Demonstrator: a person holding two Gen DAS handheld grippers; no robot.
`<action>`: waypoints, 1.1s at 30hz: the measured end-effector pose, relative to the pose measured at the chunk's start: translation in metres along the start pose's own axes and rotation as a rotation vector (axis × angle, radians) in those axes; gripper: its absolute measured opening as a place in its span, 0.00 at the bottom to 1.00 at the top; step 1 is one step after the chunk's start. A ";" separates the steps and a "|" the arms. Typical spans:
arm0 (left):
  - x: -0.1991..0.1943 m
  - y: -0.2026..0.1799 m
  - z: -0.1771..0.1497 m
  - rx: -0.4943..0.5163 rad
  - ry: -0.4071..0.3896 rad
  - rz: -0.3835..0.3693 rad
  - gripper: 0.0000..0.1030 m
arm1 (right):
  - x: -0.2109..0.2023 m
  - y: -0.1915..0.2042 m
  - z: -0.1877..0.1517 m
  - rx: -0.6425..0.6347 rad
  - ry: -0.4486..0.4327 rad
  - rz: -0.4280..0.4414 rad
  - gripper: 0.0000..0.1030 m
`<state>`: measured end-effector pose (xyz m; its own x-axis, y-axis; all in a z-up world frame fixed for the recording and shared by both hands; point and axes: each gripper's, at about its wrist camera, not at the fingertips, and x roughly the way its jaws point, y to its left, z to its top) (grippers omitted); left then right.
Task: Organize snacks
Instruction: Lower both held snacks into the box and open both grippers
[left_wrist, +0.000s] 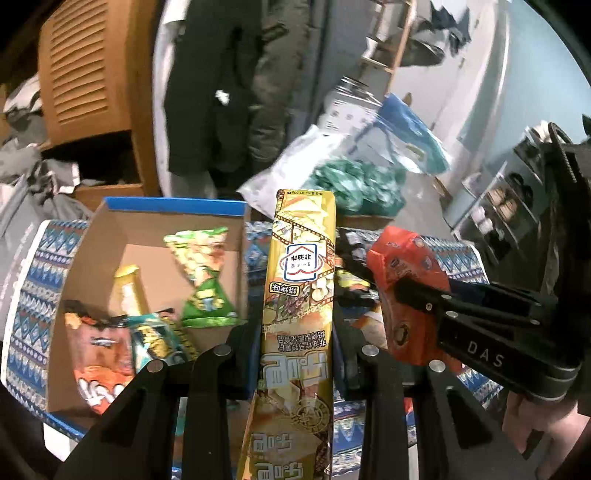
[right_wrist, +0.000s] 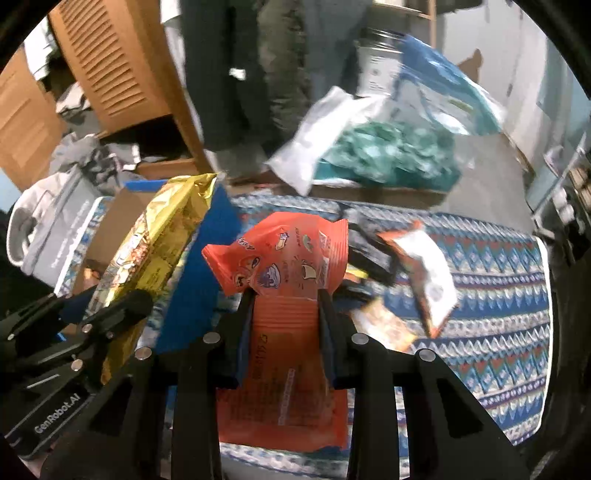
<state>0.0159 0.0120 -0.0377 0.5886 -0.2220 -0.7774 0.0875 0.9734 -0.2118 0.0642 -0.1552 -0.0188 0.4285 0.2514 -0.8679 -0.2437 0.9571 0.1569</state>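
My left gripper (left_wrist: 295, 332) is shut on a long yellow snack pack (left_wrist: 301, 295), which stands upright between its fingers above the patterned cloth. The same yellow snack pack (right_wrist: 147, 254) and the left gripper (right_wrist: 122, 306) show at the left of the right wrist view. My right gripper (right_wrist: 286, 306) is shut on an orange snack bag (right_wrist: 284, 258); from the left wrist view the orange snack bag (left_wrist: 402, 273) sits at the right with the right gripper (left_wrist: 399, 291) clamped on it. A cardboard box (left_wrist: 110, 236) with a blue rim lies to the left, holding several snack packets.
Loose snack packets (right_wrist: 424, 273) lie on the blue patterned cloth (right_wrist: 498, 295). A clear bag of green wrapped sweets (right_wrist: 384, 155) rests beyond the cloth. A wooden louvred cabinet (right_wrist: 110, 62) and hanging dark clothes stand behind. Grey clothing (right_wrist: 51, 221) is piled at left.
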 end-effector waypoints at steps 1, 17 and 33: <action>-0.002 0.006 -0.001 -0.009 -0.002 0.008 0.30 | 0.001 0.007 0.001 -0.009 -0.001 0.005 0.28; -0.016 0.111 -0.016 -0.175 -0.033 0.083 0.31 | 0.039 0.125 0.017 -0.163 0.056 0.091 0.29; 0.007 0.167 -0.030 -0.296 0.015 0.103 0.32 | 0.090 0.159 0.017 -0.169 0.128 0.149 0.41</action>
<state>0.0109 0.1714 -0.0964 0.5702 -0.1255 -0.8118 -0.2111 0.9327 -0.2924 0.0790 0.0224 -0.0637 0.2657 0.3575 -0.8953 -0.4423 0.8704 0.2163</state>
